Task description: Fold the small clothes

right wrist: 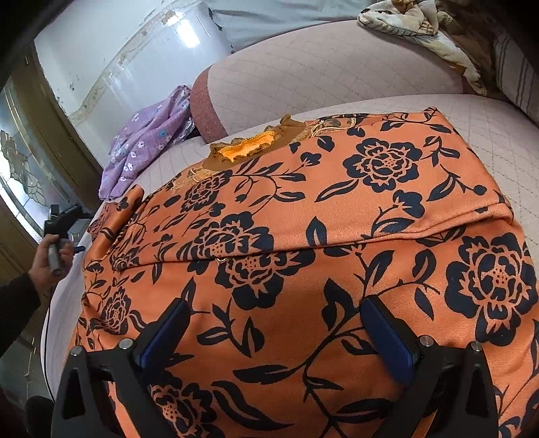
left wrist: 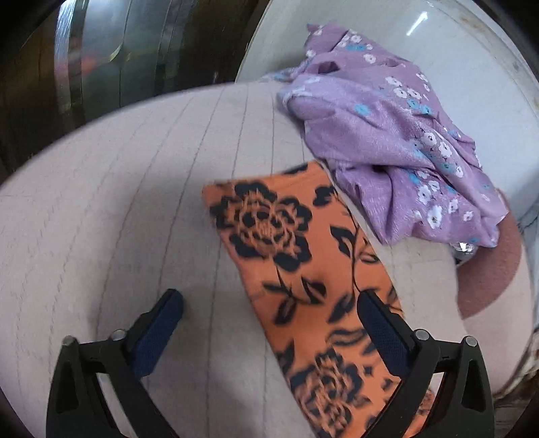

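An orange garment with black roses (right wrist: 303, 215) lies spread on the pink quilted sofa seat (right wrist: 505, 134), its frilled neckline at the far side and its top part folded over. My right gripper (right wrist: 274, 308) is open and empty, just above the garment's near part. In the left wrist view one sleeve of the garment (left wrist: 296, 256) lies flat on the seat (left wrist: 118, 219). My left gripper (left wrist: 271, 298) is open and empty over the sleeve's edge. It also shows held in a hand at the left of the right wrist view (right wrist: 62, 219).
A crumpled purple floral garment (left wrist: 397, 141) lies at the seat's end by the armrest (right wrist: 202, 111), also in the right wrist view (right wrist: 145, 141). A patterned blanket (right wrist: 417, 23) lies on the sofa back. A white wall and a glass door stand behind.
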Tool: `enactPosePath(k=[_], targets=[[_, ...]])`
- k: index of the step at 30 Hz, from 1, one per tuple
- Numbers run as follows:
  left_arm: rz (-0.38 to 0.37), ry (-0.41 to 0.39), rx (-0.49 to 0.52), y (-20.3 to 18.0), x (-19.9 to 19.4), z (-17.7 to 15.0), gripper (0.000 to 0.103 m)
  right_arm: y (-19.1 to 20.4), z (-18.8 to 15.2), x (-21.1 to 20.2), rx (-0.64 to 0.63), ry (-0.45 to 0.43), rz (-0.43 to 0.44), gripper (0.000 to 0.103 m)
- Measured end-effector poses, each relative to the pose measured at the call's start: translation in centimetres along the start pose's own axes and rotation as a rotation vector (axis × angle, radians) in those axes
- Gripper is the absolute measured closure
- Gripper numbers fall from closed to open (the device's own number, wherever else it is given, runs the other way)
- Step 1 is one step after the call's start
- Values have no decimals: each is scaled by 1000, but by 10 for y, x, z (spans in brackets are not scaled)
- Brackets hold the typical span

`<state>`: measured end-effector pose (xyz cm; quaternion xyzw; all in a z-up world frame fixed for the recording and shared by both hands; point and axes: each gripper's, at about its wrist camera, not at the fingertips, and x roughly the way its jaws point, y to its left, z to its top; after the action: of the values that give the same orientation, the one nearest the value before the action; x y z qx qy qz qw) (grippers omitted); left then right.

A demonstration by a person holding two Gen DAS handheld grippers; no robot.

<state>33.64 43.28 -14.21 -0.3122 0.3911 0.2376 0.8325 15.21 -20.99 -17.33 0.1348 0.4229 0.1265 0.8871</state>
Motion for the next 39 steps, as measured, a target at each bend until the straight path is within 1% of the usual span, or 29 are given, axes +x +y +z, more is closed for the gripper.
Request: enactPosePath(k=[1, 2, 3, 4, 5, 6, 8, 12, 14, 19, 21, 23, 24, 26, 28, 29, 30, 31, 33, 34, 35, 36, 37, 38, 39], targets=[[49, -8, 30, -4, 4, 0, 25, 0, 0, 1, -2, 0, -3, 0], [107, -17, 64, -7, 7, 0, 47, 1, 0, 1, -5, -1, -6, 0], [142, -20, 84, -9, 9, 2, 69, 1, -1, 2, -8, -2, -9, 0], [140, -24, 100, -9, 9, 4, 78, 1, -1, 2, -10, -2, -11, 0], [91, -8, 97, -8, 9, 7, 100, 1, -1, 2, -11, -3, -12, 0], [68, 7, 93, -9, 8, 8, 100, 1, -1, 2, -11, -3, -11, 0], [58, -7, 106, -14, -2, 12, 100, 1, -1, 2, -10, -4, -9, 0], [-65, -49, 115, -28, -47, 14, 99, 0, -1, 2, -4, -8, -2, 0], [-126, -68, 99, -34, -68, 15, 99, -1, 0, 1, 1, -11, 6, 0], [-160, -106, 174, -58, -104, 10, 99, -3, 0, -1, 14, -14, 18, 1], [-187, -126, 204, -71, -121, 6, 100, -3, -1, -1, 15, -16, 20, 0], [-207, -157, 248, -88, -144, -1, 100, -3, -1, -1, 16, -18, 22, 1], [-234, -180, 282, -101, -161, -8, 100, -3, -1, -1, 17, -18, 23, 0], [-295, -220, 345, -126, -194, -27, 100, -3, -1, -1, 19, -19, 26, 0], [-366, -265, 460, -163, -235, -64, 100, -4, -1, -2, 23, -21, 29, 0], [-393, -276, 501, -176, -248, -77, 100, -5, -1, -2, 26, -22, 31, 0], [-443, -285, 569, -199, -269, -103, 100, -5, -1, -3, 29, -23, 35, 1], [-483, -282, 613, -218, -283, -125, 100, -6, 0, -4, 34, -24, 41, 1], [-554, -238, 678, -249, -299, -164, 99, -7, 0, -5, 42, -25, 50, 0], [-591, -184, 728, -273, -302, -196, 99, -8, 1, -6, 48, -24, 56, 1], [-596, -138, 757, -289, -299, -219, 99, -8, 1, -7, 52, -24, 61, 1], [-600, -83, 793, -302, -293, -240, 90, -10, 2, -9, 64, -24, 73, 1], [-581, 9, 887, -322, -278, -273, 79, -12, 2, -12, 83, -26, 87, 1], [-510, 63, 968, -333, -262, -297, 45, -14, 3, -16, 103, -22, 92, 1], [-422, 111, 1022, -339, -246, -314, 25, -17, 2, -23, 137, -8, 100, 1]])
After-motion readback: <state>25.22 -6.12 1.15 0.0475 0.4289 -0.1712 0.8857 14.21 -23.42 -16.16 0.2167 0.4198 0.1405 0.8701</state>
